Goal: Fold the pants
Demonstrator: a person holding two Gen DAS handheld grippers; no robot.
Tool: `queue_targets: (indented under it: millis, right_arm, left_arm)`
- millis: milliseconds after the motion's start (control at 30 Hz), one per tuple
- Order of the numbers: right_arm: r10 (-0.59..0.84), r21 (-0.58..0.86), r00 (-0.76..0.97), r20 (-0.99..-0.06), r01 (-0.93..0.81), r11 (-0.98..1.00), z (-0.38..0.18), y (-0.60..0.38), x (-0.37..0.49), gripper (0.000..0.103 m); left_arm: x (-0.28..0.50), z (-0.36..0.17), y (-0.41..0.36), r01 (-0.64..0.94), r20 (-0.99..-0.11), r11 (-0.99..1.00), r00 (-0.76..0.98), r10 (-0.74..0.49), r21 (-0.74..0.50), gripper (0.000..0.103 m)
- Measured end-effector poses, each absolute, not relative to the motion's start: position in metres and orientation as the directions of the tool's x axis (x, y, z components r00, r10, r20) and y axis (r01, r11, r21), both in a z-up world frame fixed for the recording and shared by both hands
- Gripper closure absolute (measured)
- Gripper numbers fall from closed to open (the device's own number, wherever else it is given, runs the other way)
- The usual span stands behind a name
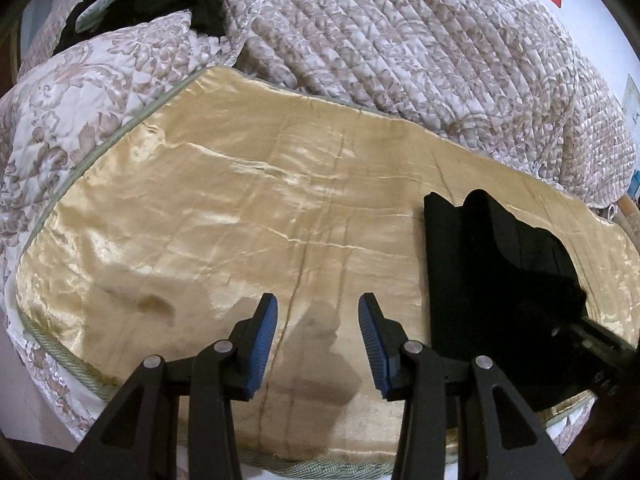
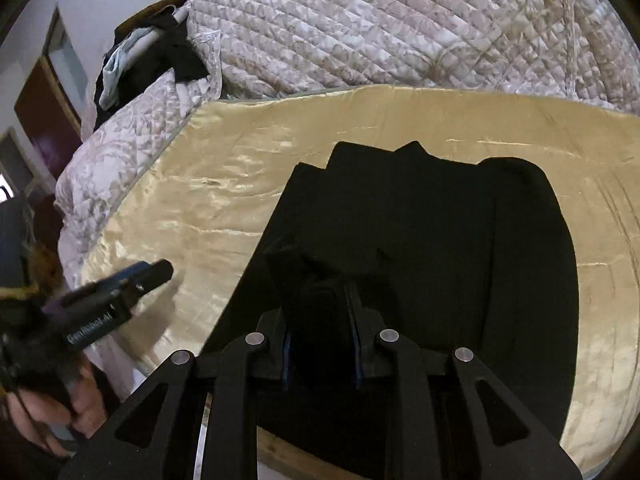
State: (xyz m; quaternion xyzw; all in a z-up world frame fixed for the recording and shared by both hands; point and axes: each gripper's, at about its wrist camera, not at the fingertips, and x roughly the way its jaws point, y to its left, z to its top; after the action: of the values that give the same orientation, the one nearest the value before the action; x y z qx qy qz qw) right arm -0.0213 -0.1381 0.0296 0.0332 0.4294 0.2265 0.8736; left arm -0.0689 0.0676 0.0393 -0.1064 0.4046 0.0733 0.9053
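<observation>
The black pants (image 2: 420,240) lie folded on a shiny gold mat (image 2: 200,200). In the left wrist view they (image 1: 492,272) sit at the right of the mat (image 1: 240,220). My right gripper (image 2: 323,320) is shut on a bunched fold of the pants at their near edge. My left gripper (image 1: 317,344) is open and empty, above bare mat to the left of the pants. It also shows in the right wrist view (image 2: 148,276), at the left. The right gripper's body (image 1: 600,348) shows at the right edge of the left wrist view.
A quilted floral bedspread (image 1: 400,40) is heaped behind and to the left of the mat. A pile of dark and pale clothes (image 2: 140,60) lies at the far left corner. The mat's near edge (image 1: 280,464) lies close below my left gripper.
</observation>
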Motion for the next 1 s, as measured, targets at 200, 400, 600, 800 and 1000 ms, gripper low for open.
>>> queue_targets:
  millis: [200, 400, 600, 800, 1000]
  right_arm:
    - [0.409, 0.198, 0.597, -0.69, -0.388, 0.9, 0.057, -0.131, -0.036, 0.082]
    - [0.413, 0.183, 0.561, -0.717, -0.42, 0.889, 0.037, -0.116, -0.042, 0.082]
    - [0.418, 0.171, 0.573, -0.705, -0.434, 0.884, 0.043, -0.113, -0.053, 0.082]
    - [0.409, 0.119, 0.559, -0.721, -0.481, 0.868, 0.023, -0.104, -0.055, 0.074]
    - [0.544, 0.224, 0.506, -0.669, -0.561, 0.797, 0.048, -0.109, -0.068, 0.054]
  left_arm:
    - [-0.07, 0.044, 0.07, -0.217, -0.739, 0.964, 0.673, 0.036, -0.151, 0.058]
    - [-0.07, 0.043, 0.076, -0.236, -0.742, 0.96, 0.669, 0.046, -0.154, 0.058]
    - [-0.069, 0.044, 0.077, -0.238, -0.743, 0.958, 0.668, 0.044, -0.158, 0.058]
    - [-0.07, 0.044, 0.076, -0.237, -0.744, 0.959, 0.667, 0.043, -0.157, 0.058]
    - [-0.069, 0.045, 0.078, -0.235, -0.742, 0.958, 0.67, 0.037, -0.165, 0.058]
